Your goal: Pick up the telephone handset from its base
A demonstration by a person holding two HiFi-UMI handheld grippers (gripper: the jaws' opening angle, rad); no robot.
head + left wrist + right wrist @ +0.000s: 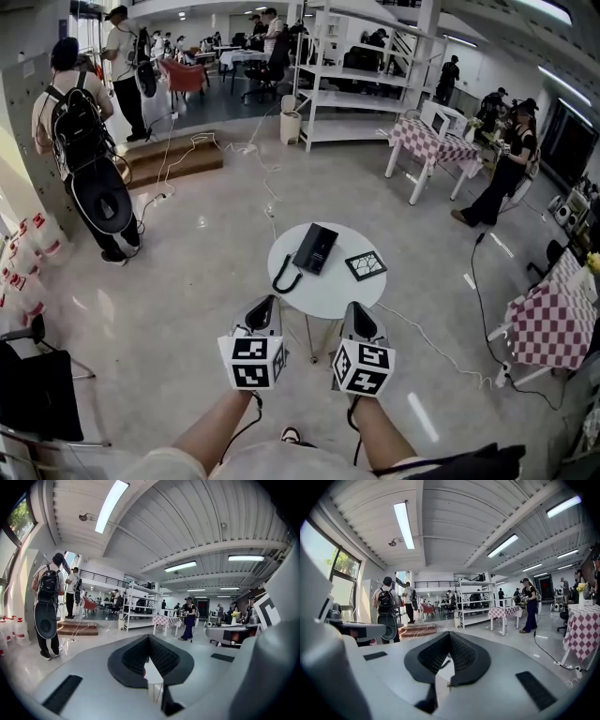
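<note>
Currently: round white table (328, 292) stands ahead on the floor. Left gripper (265, 302) and right gripper (360, 307) are side by side near its near edge, jaws pressed together, nothing between them. Black telephone (319, 249) lies on the table, handset (307, 247) on its base. Small dark square tile (366, 265) lies just beside it.

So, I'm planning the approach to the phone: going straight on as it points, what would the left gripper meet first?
Most likely the near rim of the round white table, just ahead of the left gripper, with the phone's black cord right behind it; depth is unclear.
</note>
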